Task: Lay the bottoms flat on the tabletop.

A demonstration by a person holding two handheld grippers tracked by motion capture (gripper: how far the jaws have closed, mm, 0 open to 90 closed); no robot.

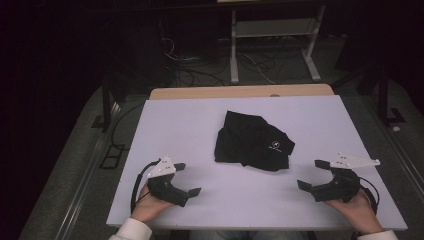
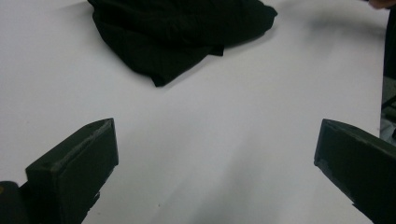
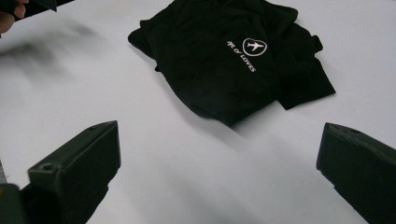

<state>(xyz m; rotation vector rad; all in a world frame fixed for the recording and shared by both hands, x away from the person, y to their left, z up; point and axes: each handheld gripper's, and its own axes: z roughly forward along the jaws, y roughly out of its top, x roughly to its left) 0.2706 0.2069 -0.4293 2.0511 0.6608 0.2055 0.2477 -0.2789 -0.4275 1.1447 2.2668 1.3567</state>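
Flanking the crumpled black shirt (image 1: 253, 141) at mid-table, we hold the left gripper (image 1: 187, 178) and right gripper (image 1: 314, 174) near us, jaws spread wide and empty, probably ready to reach in from both sides.

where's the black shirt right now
In the high view, the crumpled black cloth shirt lies mid-table on the white tabletop, between and beyond the left tongs and right tongs.

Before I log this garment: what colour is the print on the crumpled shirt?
White, on the black shirt: a round plane logo with lettering, clearest in the right gripper view.
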